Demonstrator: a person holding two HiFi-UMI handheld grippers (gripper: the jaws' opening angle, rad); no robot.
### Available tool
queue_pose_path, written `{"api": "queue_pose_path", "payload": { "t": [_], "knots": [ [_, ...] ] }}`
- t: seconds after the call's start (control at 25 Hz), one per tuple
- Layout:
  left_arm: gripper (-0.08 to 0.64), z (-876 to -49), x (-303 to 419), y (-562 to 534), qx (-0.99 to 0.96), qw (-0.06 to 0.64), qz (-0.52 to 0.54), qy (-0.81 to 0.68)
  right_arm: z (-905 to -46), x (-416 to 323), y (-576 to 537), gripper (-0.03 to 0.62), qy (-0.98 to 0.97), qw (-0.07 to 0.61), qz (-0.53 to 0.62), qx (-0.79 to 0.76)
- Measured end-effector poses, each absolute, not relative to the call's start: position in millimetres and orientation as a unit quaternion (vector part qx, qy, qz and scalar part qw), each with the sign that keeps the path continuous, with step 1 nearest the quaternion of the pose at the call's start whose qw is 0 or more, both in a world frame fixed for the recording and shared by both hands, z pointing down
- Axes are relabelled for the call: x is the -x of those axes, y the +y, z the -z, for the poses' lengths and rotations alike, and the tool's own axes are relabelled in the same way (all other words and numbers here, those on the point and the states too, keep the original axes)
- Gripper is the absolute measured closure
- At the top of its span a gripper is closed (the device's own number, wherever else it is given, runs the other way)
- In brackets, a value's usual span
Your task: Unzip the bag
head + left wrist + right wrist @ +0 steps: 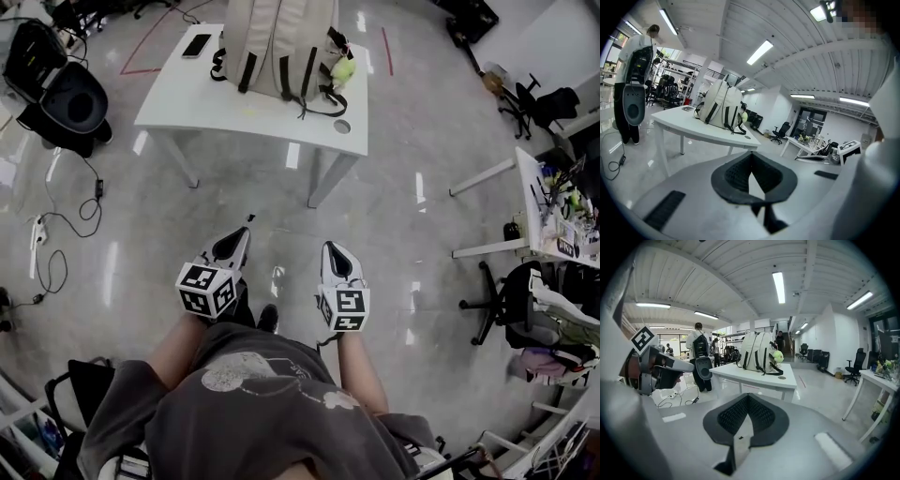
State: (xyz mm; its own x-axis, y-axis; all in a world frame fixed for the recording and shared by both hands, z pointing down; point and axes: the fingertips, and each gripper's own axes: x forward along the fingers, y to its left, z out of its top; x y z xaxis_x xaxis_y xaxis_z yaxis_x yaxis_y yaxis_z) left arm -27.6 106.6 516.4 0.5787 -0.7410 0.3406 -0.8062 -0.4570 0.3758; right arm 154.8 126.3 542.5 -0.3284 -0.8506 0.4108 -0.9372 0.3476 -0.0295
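A beige backpack (281,42) with dark straps stands upright on the white table (187,108), far ahead of me. A yellow-green ball (344,68) hangs at its right side. The backpack (723,110) also shows in the left gripper view, and the backpack (757,357) shows again in the right gripper view, its zips too small to tell. My left gripper (242,234) and right gripper (331,248) hang side by side close to my body, well short of the table. The left gripper (751,153) is shut on nothing. So is the right gripper (748,396).
A phone (197,45) lies at the table's back left. A black chair (70,105) and floor cables (66,225) are at the left. A cluttered desk (539,202) and an office chair (497,300) stand at the right. A person (635,79) stands left of the table.
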Motion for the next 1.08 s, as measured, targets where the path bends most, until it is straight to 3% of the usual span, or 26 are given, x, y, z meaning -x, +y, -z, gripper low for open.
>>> {"api": "queue_pose_path", "payload": {
  "t": [0.6,1.08],
  "knots": [
    [0.554,-495,42,169,-0.849,0.250,-0.061,-0.462,-550,-124,185,0.594,-0.815,0.174,-0.151,-0.531],
    [0.554,-489,99,167,-0.844,0.265,-0.054,-0.462,-533,-82,181,0.594,-0.808,0.177,-0.160,-0.539]
  ]
}}
